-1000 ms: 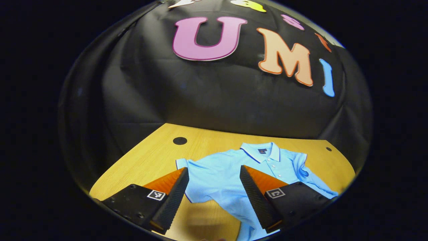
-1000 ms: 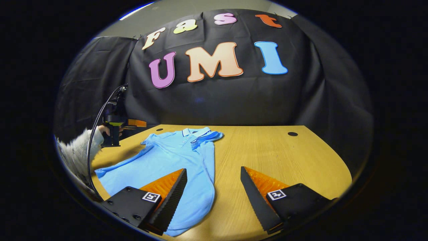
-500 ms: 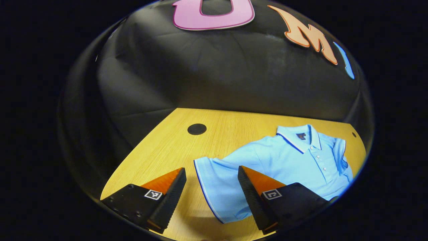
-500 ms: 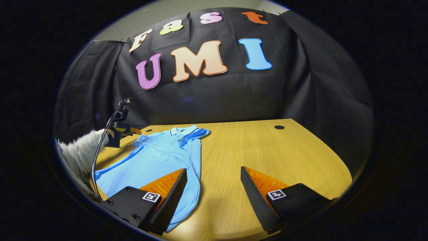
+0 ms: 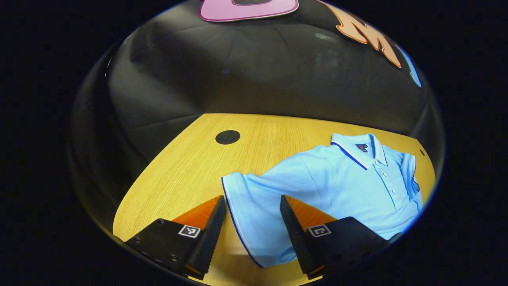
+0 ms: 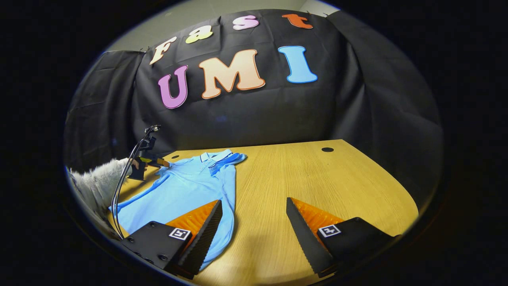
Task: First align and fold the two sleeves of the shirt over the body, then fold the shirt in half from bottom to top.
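No legible text; the shirt's (image 5: 341, 178) neck label is too small to read.

We see even, bright light on the table (image 6: 349, 174), probably from overhead; soft shadows lie near the fingers, and straight edges bow toward both views' rims.

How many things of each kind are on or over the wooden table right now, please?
Shirt: 1, the light blue polo shirt lying on the table.
Grippers: 2, the left gripper and the right gripper.
Round dark spots on the tabletop: 2, hole and hole.
Total: 5.
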Action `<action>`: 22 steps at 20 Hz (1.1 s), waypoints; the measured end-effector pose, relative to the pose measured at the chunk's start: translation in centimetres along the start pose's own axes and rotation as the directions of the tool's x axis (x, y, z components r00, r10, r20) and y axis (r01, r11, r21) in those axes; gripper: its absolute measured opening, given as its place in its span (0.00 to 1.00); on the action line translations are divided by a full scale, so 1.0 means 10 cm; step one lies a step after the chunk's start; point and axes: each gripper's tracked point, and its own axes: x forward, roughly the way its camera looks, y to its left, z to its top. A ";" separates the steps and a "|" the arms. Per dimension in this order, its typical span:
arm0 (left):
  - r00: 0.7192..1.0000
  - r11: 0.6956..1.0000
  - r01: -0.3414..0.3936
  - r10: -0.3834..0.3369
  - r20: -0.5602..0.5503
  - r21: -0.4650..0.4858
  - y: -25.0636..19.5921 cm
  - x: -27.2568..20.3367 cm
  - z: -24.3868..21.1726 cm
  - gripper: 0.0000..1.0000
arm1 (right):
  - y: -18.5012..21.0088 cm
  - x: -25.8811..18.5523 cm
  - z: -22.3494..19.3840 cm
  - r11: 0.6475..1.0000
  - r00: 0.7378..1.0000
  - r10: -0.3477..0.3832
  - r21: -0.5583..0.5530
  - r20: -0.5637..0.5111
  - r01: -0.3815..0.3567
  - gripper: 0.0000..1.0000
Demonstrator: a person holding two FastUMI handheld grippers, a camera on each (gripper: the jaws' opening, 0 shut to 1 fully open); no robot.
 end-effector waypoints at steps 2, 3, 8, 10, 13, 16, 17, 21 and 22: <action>1.000 1.000 0.020 -0.020 -0.005 0.000 -0.03 0.00 -0.02 0.70 | 0.00 0.00 -0.01 1.000 1.000 0.004 0.003 0.001 -0.004 1.00; 0.999 0.999 0.033 -0.033 -0.004 0.000 -0.07 0.01 -0.02 0.67 | 0.02 0.00 -0.03 1.000 1.000 0.007 0.007 -0.001 -0.007 1.00; 0.997 0.997 0.078 -0.078 -0.002 0.000 -0.17 -0.01 -0.03 0.04 | -0.02 0.01 -0.10 1.000 1.000 0.007 0.021 -0.013 -0.007 0.94; 0.998 0.998 0.063 -0.063 -0.025 0.020 -0.16 -0.05 -0.04 0.00 | -0.03 0.02 -0.11 1.000 1.000 0.007 0.024 -0.011 -0.007 0.98; 1.000 0.998 0.017 -0.016 -0.021 0.054 -0.14 -0.16 0.09 0.00 | -0.05 0.03 -0.12 1.000 1.000 0.006 0.025 -0.009 -0.006 0.98; 0.997 0.996 0.071 -0.073 0.036 0.048 -0.49 -0.34 0.40 0.00 | -0.05 0.03 -0.14 1.000 1.000 0.006 0.022 -0.013 -0.005 0.98; 0.994 0.994 0.097 -0.100 0.051 0.058 -0.65 -0.39 0.49 0.00 | -0.05 0.02 -0.15 1.000 1.000 0.007 0.022 -0.013 -0.006 0.98; 0.970 0.968 0.226 -0.234 0.062 0.114 -1.48 -0.52 0.67 0.00 | -0.01 0.01 -0.17 0.999 1.000 0.017 0.028 -0.010 -0.017 0.98; 0.962 0.958 0.261 -0.269 0.054 0.118 -1.68 -0.52 0.67 0.00 | 0.01 0.00 -0.18 0.999 1.000 0.023 0.030 -0.011 -0.022 0.98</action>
